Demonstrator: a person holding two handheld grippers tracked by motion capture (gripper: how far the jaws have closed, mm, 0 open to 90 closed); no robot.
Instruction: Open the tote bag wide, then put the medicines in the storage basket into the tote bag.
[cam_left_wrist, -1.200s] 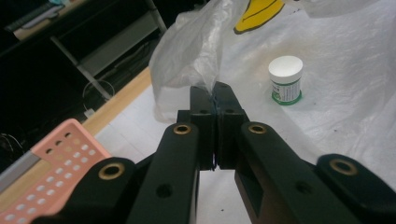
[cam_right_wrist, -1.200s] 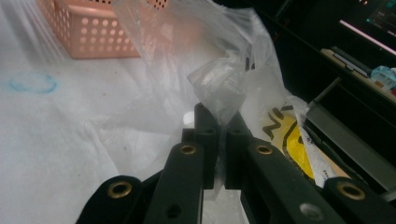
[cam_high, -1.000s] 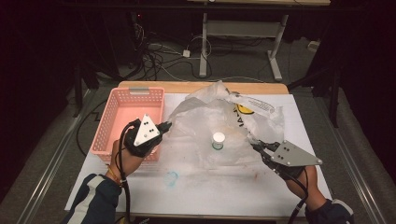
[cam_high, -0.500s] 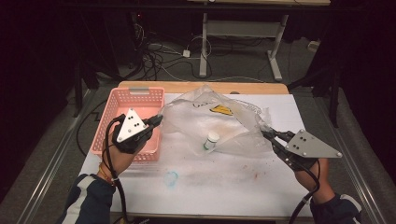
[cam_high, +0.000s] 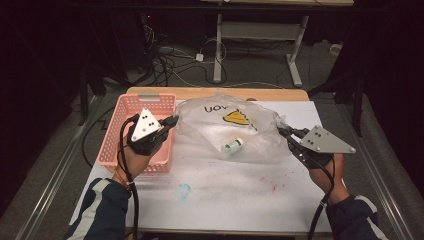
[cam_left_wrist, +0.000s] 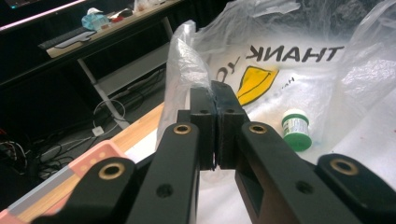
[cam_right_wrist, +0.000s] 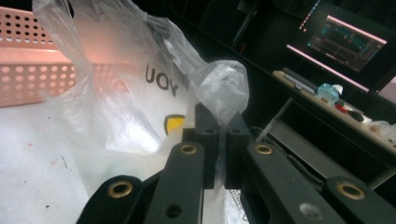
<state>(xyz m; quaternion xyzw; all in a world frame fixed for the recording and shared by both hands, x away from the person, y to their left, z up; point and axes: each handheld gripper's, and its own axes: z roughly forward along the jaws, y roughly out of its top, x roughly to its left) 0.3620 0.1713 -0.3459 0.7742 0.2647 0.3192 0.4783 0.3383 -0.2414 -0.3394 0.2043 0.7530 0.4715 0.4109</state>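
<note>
1. My left gripper (cam_high: 170, 121) has its jaws pinched tight on a bunched handle of the plastic bag (cam_high: 227, 127), at 9 o'clock of it; the right gripper (cam_high: 286, 132) clamps the other handle at 3.
2. Best bet imo: keep both pulls even so the thin film doesn't tear.
3. The bag is clear, crinkly and floppy; a small green-capped bottle (cam_high: 233, 146) lies inside, mid-desk (cam_high: 240, 195), with a perforated pink basket (cam_high: 125, 107) at 9.

Pink perforated basket (cam_high: 111, 142) sits on the left of the white mat (cam_high: 235, 200), which covers a wooden table (cam_high: 200, 93). The mat carries a pale blue smudge (cam_high: 183, 190) near the front and reddish specks (cam_high: 274, 188). On the floor beyond are tangled cables (cam_high: 170, 60) and a metal desk frame (cam_high: 218, 45). A lit monitor (cam_right_wrist: 348, 39) stands above a keyboard (cam_right_wrist: 299, 79).
</note>
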